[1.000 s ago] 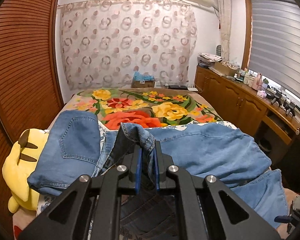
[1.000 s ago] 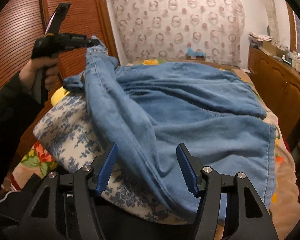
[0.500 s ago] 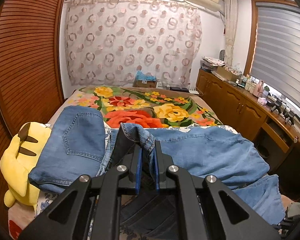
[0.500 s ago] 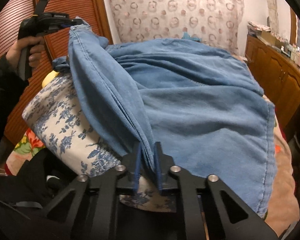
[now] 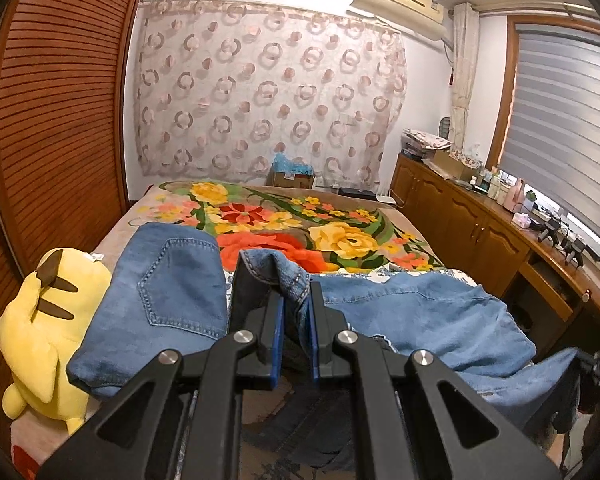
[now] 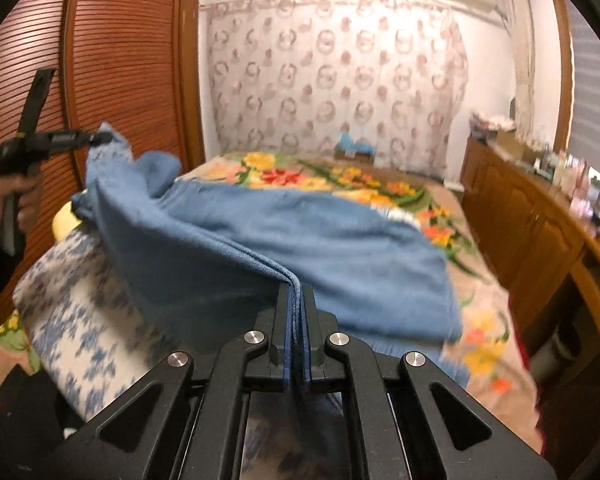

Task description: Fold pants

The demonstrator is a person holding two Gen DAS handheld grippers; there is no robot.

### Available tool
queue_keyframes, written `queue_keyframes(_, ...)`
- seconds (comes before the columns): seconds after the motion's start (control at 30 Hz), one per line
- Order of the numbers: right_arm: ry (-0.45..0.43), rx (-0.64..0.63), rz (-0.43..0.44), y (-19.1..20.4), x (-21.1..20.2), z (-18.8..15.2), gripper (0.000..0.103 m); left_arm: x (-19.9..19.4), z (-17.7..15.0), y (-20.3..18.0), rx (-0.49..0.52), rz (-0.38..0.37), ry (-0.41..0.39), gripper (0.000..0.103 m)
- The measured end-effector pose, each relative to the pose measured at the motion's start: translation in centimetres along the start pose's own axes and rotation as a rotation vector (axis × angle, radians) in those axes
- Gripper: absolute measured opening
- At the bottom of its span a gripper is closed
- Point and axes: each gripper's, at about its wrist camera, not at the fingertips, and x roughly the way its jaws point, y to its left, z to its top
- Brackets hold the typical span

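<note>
A pair of light blue jeans (image 5: 420, 320) hangs stretched between my two grippers above the bed. My left gripper (image 5: 294, 304) is shut on the waistband end (image 5: 284, 272). My right gripper (image 6: 297, 300) is shut on a folded edge of the leg (image 6: 260, 256). The jeans (image 6: 300, 232) sag from that edge up to the left gripper (image 6: 100, 138), which shows at the upper left in the right wrist view. A second pair of folded jeans (image 5: 164, 296) lies on the bed at the left.
A yellow plush toy (image 5: 44, 328) lies at the bed's left edge beside a brown slatted wardrobe (image 5: 52, 120). A blue-and-white floral quilt (image 6: 80, 320) lies under the jeans on the flowered bedspread (image 5: 284, 216). Wooden cabinets (image 5: 480, 232) run along the right.
My right gripper went from open around the jeans leg to shut on its folded edge, then lifted it. My left gripper kept its hold and rose a little.
</note>
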Motion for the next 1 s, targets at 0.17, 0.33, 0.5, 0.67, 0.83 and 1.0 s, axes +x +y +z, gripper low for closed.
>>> queue_keyframes(0.17, -0.044, -0.05, -0.026, -0.6, 1.5, 3.7, 0.001, 1.0, 1.4, 1.3, -0.03, -0.01, -0.012, 0.007)
queue_keyframes(0.33, -0.089, -0.093, -0.057, -1.4, 3.5, 7.7, 0.001, 3.1, 3.3, 2.1, -0.028, 0.011, -0.014, 0.008)
queue_keyframes(0.5, -0.105, -0.165, -0.098, -1.6, 6.0, 10.5, 0.001, 5.7, 4.2, 2.8, -0.035, 0.016, 0.003, 0.008)
queue_keyframes(0.67, -0.085, -0.217, -0.129, -2.6, 9.5, 11.9, 0.001, 8.7, 4.4, 3.6, -0.047, 0.029, 0.031, 0.009)
queue_keyframes(0.83, -0.032, -0.224, -0.138, -4.0, 13.8, 11.9, 0.001, 11.9, 3.9, 4.0, -0.042, 0.044, 0.073, 0.01)
queue_keyframes(1.0, 0.047, -0.227, -0.136, -5.3, 18.8, 11.5, 0.001, 14.6, 3.4, 4.4, -0.027, 0.06, 0.124, 0.013)
